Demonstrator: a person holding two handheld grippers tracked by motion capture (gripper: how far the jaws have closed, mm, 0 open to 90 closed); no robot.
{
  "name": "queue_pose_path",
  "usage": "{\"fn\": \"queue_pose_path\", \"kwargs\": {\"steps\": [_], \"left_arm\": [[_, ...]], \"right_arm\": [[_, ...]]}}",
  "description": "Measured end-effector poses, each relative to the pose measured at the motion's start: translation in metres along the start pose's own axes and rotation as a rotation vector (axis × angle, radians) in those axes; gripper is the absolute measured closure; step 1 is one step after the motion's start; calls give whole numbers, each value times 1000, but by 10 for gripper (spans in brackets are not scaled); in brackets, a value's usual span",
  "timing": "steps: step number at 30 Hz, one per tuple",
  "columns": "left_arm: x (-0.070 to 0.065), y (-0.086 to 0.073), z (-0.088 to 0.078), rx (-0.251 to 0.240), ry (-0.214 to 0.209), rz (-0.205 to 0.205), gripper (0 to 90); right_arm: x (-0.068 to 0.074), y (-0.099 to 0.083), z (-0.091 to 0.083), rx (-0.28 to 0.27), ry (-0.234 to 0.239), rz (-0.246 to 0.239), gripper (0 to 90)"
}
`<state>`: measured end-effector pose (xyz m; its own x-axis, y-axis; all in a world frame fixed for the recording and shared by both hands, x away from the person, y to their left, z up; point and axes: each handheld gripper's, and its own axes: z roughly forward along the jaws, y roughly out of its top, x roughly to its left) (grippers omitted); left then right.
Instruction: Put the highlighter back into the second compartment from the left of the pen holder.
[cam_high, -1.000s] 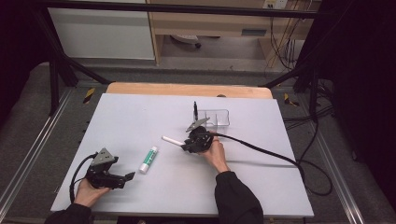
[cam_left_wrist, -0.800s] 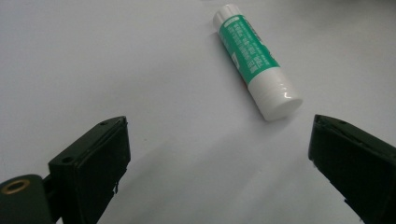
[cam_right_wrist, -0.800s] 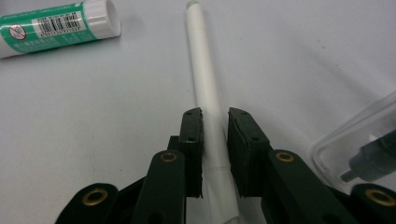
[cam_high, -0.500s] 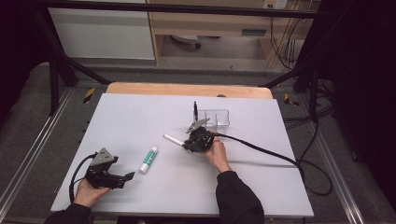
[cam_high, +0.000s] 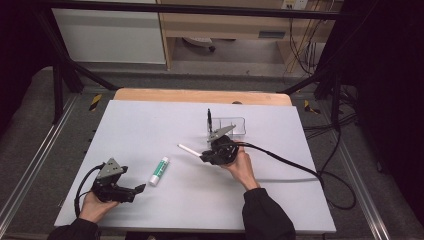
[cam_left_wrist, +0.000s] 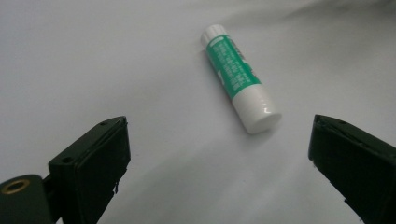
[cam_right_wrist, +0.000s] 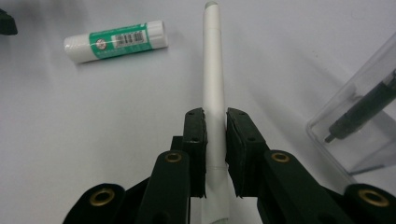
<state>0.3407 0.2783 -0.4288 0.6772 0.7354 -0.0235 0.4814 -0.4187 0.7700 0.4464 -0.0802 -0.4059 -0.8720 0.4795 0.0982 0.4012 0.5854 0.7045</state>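
Right gripper (cam_right_wrist: 215, 140) pinching white pen (cam_right_wrist: 213, 79) beside clear box (cam_high: 232, 126), probably for storing there; left gripper (cam_left_wrist: 215, 172) spread wide toward glue stick (cam_left_wrist: 239, 77).

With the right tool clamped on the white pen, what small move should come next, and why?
Probably carry the slim white pen toward the clear plastic box just beyond. The right tool grips it firmly, and a black pen already stands in that box. The left tool waits open near the green-and-white glue stick.
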Motion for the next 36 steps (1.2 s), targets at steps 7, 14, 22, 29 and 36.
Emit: {"fn": "queue_pose_path", "kwargs": {"steps": [7, 14, 22, 29, 36], "left_arm": [[-18, 15, 3, 9, -14, 71, 54], [-41, 30, 13, 50, -44, 165, 54], [-71, 49, 30, 94, -70, 295, 54], [-95, 65, 42, 131, -71, 413, 54], [-116, 77, 57, 155, -65, 527, 80]], "right_arm": [[9, -14, -18, 44, 32, 15, 786], [19, -24, -36, 75, 50, 7, 786], [29, -30, -47, 111, 74, -5, 786], [35, -32, -54, 144, 102, 6, 786], [41, -29, -58, 162, 126, 6, 786]]}}
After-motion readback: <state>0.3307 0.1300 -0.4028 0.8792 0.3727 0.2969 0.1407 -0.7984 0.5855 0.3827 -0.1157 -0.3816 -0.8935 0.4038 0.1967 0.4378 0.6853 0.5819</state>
